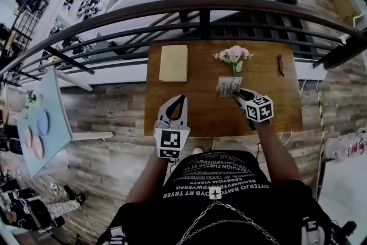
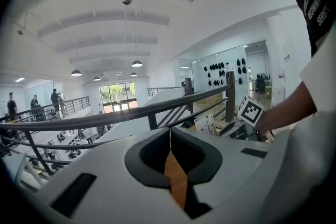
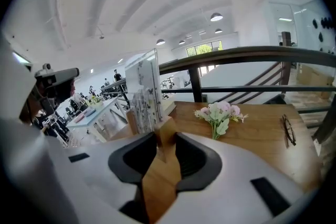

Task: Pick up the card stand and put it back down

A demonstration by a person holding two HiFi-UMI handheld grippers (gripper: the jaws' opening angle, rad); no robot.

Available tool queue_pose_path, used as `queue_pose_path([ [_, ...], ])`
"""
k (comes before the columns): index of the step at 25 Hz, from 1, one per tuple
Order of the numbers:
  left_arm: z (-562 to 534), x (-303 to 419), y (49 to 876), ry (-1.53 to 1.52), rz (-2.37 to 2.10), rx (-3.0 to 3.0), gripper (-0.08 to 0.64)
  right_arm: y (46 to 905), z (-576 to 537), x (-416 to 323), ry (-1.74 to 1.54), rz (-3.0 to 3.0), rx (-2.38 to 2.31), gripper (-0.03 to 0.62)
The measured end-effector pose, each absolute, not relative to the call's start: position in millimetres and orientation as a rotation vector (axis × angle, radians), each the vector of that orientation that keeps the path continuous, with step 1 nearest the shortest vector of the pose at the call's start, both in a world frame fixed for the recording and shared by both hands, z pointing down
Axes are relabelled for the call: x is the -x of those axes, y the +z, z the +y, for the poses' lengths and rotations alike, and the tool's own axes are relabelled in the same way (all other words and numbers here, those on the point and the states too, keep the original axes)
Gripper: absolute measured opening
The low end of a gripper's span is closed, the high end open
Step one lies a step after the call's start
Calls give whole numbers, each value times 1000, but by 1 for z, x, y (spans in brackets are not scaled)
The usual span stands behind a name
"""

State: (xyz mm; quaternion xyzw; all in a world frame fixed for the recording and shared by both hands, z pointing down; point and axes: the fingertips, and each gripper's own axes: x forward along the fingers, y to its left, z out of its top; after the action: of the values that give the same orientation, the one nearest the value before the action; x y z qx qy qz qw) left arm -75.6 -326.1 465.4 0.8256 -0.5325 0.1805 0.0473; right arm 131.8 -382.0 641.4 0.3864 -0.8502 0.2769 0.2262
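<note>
The card stand [image 1: 229,86] is a clear upright holder with printed cards on a wooden base, standing on the brown table [image 1: 200,109] just in front of the flowers. My right gripper [image 1: 236,94] reaches it from the near right. In the right gripper view the stand [image 3: 143,91] rises just left of the jaws, and its wooden base fills the gap in the right gripper [image 3: 165,136], which is shut on it. I cannot tell whether the base touches the table. My left gripper [image 1: 181,99] hovers over the table's near middle, shut and empty [image 2: 169,136]. The left gripper view also shows the stand [image 2: 206,124].
A small bunch of pink flowers [image 1: 234,55] lies behind the stand. A beige pad [image 1: 173,62] sits at the table's far left, and dark glasses [image 1: 280,65] at the far right. A dark railing [image 1: 200,11] runs along the table's far side.
</note>
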Motion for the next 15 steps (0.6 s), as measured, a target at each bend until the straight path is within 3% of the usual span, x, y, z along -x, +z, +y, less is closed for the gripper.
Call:
queue_pose_path([
  [15, -307, 77, 468, 541, -1600, -2517, 29, 549, -386, -137, 693, -2413, -1142, 123],
])
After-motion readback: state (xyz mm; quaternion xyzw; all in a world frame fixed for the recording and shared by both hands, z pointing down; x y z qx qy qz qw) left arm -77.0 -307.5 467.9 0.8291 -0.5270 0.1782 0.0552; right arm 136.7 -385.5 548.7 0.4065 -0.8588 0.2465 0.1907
